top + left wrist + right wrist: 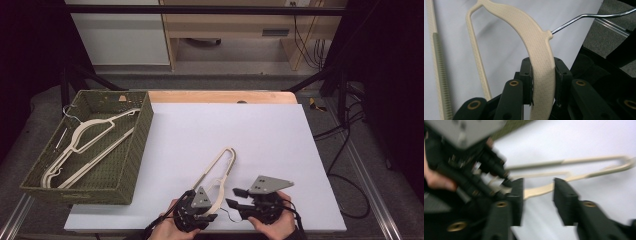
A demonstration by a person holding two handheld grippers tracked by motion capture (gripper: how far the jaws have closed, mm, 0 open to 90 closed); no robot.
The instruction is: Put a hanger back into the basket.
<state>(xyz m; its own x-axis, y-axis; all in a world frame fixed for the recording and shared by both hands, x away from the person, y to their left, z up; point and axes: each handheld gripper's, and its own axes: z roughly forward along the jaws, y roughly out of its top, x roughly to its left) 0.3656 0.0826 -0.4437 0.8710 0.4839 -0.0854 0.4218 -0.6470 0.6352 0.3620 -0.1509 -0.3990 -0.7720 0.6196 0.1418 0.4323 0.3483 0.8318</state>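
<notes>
Cream plastic hanger [537, 47], light, stiff, slick: our left tool [543, 82] pinches its shoulder; our right tool [537, 202] is spread, empty

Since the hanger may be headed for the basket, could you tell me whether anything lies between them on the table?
Nothing visible does. The left gripper is clamped on the hanger, and the white table between it and the basket is bare. The basket already holds other hangers.

Cream hanger [539, 52], fine woven texture, showing a silver hook [584, 18]; olive-green wicker basket [132, 165] sitting at the white table's [280, 140] left edge; black grippers.
</notes>
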